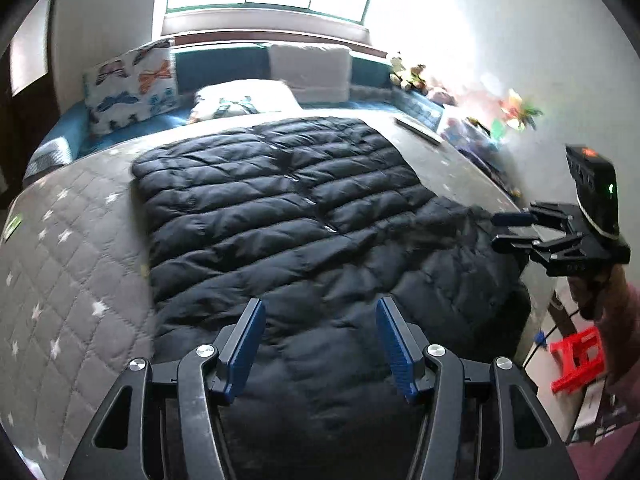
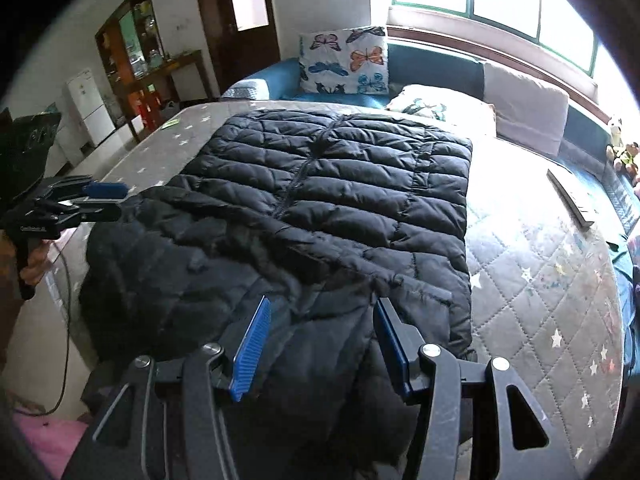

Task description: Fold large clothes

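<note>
A large black puffer jacket (image 1: pixel 288 200) (image 2: pixel 320 184) lies spread front-up on the grey star-quilted bed (image 1: pixel 72 264) (image 2: pixel 540 280), its near end bunched and draped over the bed's edge. My left gripper (image 1: pixel 320 308) hovers just above that near end, jaws apart, with the blue pads (image 1: pixel 244 344) clear of the fabric. My right gripper (image 2: pixel 322 308) hangs over the jacket's crumpled near right part, also open and gripping nothing. Each gripper shows in the other's view: the right gripper (image 1: pixel 506 232) beside the jacket's right edge, the left gripper (image 2: pixel 102 202) at its left edge.
A butterfly-print pillow (image 1: pixel 132 88) (image 2: pixel 344 60) and a white pillow (image 1: pixel 244 98) (image 2: pixel 436 104) lie at the bed's far end under the window. A flat grey object (image 2: pixel 572 200) rests on the bed's right side. A red stool (image 1: pixel 576 360) stands on the floor.
</note>
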A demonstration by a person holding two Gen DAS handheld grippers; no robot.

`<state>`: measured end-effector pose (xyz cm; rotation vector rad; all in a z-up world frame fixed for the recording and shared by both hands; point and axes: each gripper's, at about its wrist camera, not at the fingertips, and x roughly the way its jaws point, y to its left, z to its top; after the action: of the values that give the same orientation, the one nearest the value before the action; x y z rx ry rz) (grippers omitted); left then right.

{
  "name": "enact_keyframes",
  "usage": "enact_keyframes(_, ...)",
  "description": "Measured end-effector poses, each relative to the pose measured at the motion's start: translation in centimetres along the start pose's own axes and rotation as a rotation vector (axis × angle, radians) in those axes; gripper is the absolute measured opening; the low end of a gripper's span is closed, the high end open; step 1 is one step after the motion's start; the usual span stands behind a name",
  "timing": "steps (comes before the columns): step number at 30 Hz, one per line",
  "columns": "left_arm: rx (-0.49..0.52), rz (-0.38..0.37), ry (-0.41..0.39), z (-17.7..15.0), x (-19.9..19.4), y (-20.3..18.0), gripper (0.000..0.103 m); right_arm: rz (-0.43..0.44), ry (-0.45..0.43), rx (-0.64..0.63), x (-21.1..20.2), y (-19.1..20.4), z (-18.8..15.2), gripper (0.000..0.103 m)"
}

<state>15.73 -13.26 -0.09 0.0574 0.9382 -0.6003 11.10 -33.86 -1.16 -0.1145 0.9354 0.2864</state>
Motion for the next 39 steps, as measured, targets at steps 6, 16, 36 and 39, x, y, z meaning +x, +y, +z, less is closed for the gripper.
enact_keyframes(6,0.014,-0.008,0.074,-0.9,3.6,-0.5,0.061,-0.008,0.073,0.002,2.1,-0.3,-1.6,0.058)
enact_keyframes(16,0.023,0.013,0.102,-2.3,4.7,-0.6,0.061,0.013,0.106,0.009,4.5,-1.4,-3.6,0.057)
enact_keyframes(36,0.181,-0.129,0.269,-13.0,-2.2,-10.9,0.064,-0.030,0.060,-0.355,-3.7,6.0,-11.3,0.061)
enact_keyframes(39,0.205,-0.092,0.299,-14.5,-1.3,-11.7,0.064,-0.031,0.089,-0.390,-3.3,6.4,-13.0,0.061)
